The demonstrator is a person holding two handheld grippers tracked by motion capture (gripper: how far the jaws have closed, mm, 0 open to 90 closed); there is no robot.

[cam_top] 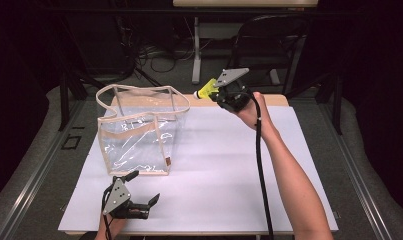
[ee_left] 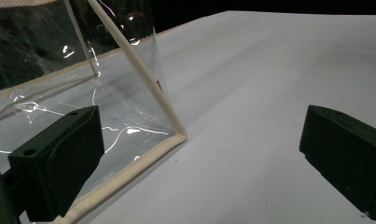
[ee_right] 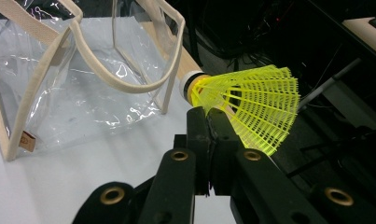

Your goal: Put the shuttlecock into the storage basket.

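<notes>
Down at the bench's near edge, toward its left corner, the left gripper sits low in the person's hand, jaws spread wide with nothing between them, one jaw just beside the near bottom corner of the clear bag. That bag stands upright on the left half, cream-trimmed, handles drooping over its open top. Across at the far edge, the right forearm stretches long, and the right gripper pinches a shuttlecock by its skirt: neon yellow mesh, white cap pointing at the bag's rim, held above the bench.
</notes>
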